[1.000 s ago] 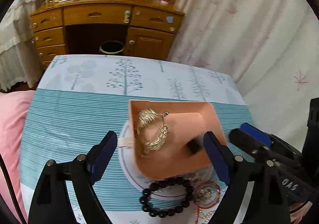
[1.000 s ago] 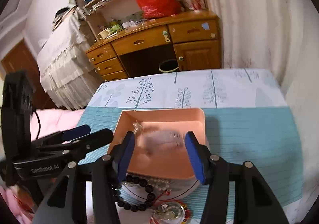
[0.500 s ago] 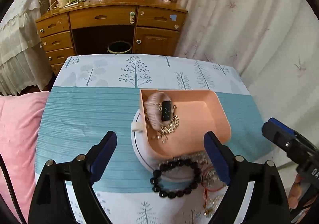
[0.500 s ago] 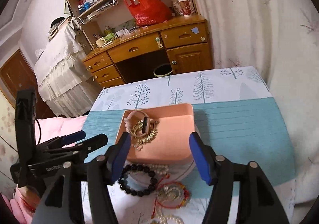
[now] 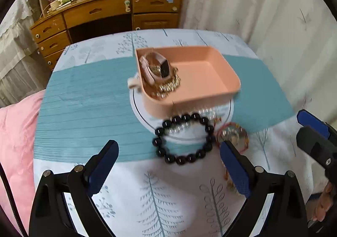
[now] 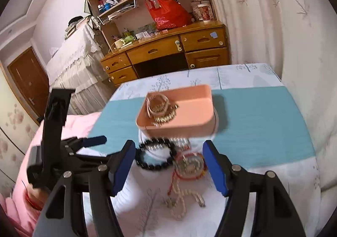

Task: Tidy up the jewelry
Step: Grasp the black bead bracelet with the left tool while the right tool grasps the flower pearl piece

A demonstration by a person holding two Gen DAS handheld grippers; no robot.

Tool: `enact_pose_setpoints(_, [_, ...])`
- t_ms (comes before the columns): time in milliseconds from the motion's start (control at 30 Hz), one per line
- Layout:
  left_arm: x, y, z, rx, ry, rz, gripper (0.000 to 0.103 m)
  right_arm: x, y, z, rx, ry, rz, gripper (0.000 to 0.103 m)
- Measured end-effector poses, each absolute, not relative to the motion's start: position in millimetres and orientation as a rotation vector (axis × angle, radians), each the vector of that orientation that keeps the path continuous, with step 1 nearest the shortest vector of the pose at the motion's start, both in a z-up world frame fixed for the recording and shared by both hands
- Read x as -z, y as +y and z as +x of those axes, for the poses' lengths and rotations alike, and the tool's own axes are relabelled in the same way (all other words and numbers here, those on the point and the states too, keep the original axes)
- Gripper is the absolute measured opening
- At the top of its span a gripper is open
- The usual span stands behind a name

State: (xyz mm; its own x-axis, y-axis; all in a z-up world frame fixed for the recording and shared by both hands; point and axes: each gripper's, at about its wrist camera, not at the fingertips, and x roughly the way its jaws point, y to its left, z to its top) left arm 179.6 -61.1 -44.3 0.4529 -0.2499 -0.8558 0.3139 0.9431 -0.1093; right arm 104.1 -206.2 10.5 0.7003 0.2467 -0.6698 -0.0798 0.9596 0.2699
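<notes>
Both grippers have drawn back from the pink tray [image 5: 195, 81] toward the near edge of the table [image 5: 160, 201]; the left gripper [image 5: 168, 165] has just been widening and now stands wide apart with nothing between its jaws; the right gripper [image 6: 168, 165] has just been widening too, its jaws apart and clamped on nothing; the tray sits on a white round plate [image 5: 139, 108] near the middle of the table, with a pink watch [image 5: 153, 66] and gold chains [image 5: 168, 87] piled in its left end; a black bead bracelet [image 5: 183, 138] lies just in front of the tray, overlapping the plate's near rim; beside it on the right rests a red-corded pendant [image 6: 189, 165]; a pearl strand [image 6: 183, 201] trails nearer the front edge; a wooden desk [image 6: 168, 51] stands beyond the far edge
</notes>
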Motion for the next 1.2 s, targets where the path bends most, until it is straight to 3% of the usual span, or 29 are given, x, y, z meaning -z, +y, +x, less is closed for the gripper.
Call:
enact_pose_setpoints(700, [71, -90, 137, 0.689, 0.721, 0.466, 0.092, 72, -150, 28, -0.352, 0.770, -0.195, 0.067])
enact_pose_setpoints(833, [77, -97, 136, 0.728, 0.655, 0.540, 0.084, 77, -145, 31, -0.389, 0.801, -0.208, 0.067])
enact_pose_setpoints(1033, [92, -103, 153, 0.762, 0.710, 0.568, 0.060, 83, -148, 43, -0.352, 0.859, -0.179, 0.066])
enact_pose_setpoints(1067, [95, -103, 157, 0.771, 0.728, 0.562, 0.053, 84, -149, 43, -0.345, 0.863, -0.174, 0.065])
enact_pose_setpoints(1200, [103, -98, 166, 0.809, 0.759, 0.526, 0.044, 84, -152, 52, -0.304, 0.876, -0.153, 0.056])
